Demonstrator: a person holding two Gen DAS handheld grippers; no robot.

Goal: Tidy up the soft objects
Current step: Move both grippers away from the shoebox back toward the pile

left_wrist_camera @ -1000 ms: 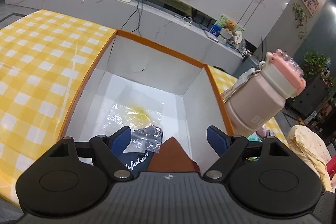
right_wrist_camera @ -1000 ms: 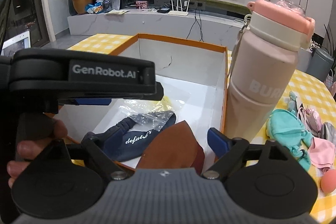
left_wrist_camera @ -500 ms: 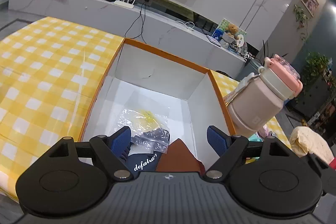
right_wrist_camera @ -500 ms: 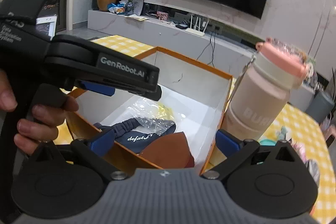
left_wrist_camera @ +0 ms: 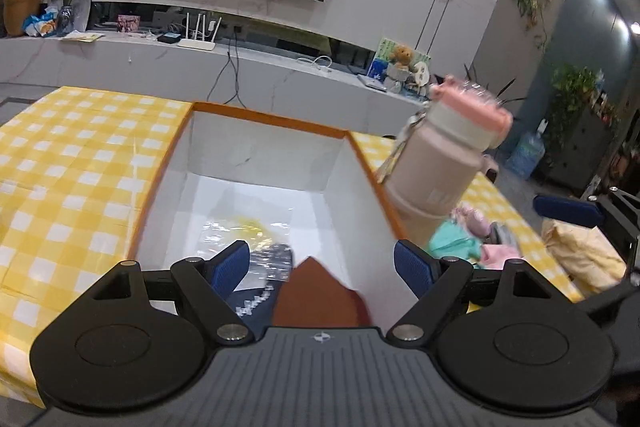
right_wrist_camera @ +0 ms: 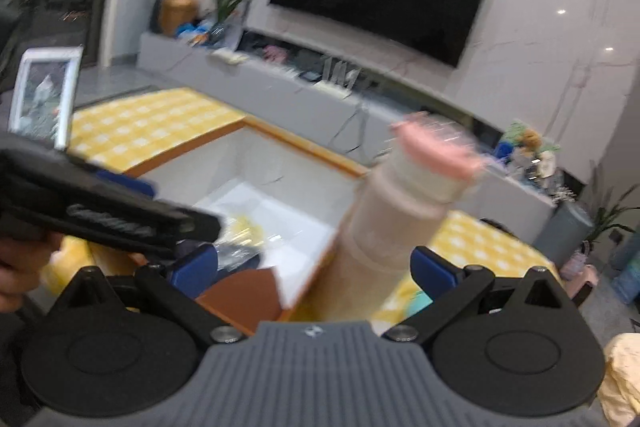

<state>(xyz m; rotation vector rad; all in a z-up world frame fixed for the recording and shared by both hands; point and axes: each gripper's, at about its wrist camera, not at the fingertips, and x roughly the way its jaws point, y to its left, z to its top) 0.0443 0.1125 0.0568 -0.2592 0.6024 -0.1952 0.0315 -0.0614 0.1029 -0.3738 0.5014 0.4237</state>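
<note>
Left gripper [left_wrist_camera: 322,263]: released, nothing between the pads, poised over the near end of the box [left_wrist_camera: 256,157]. Just under and ahead of the fingers: brown piece [left_wrist_camera: 316,291], navy band [left_wrist_camera: 252,301] with white lettering, then a clear bag [left_wrist_camera: 244,231] with something yellow inside, all lying on the box floor. Already stowed, by the look of it.

Right gripper [right_wrist_camera: 314,267]: spread wide, empty, aimed across the box's near right corner. Bottle [right_wrist_camera: 396,227] standing straight ahead between the open fingers' line of sight, beyond the pads, not gripped; blurred, so contact cannot be ruled on finely, but no pad pressing on it.

The relation that counts: remaining soft pile [left_wrist_camera: 472,239] (mint, pink, grey pieces) lying on the surface outside the box, to the right of the left gripper, beyond the box wall and at the foot of the bottle. Probably nearer the right gripper, so likely that hand's pick. Long axis of the pieces: cannot tell, too bunched and blurred. Bottle standing between box and pile, a likely obstacle on the way back.

Left view: shows the pile, the box contents, and one blue pad of the right gripper at far right. Right view: hides most of the pile behind bottle and gripper body, only a mint sliver low right; shows instead the left gripper side-on with the hand [right_wrist_camera: 16,267] holding it.
</note>
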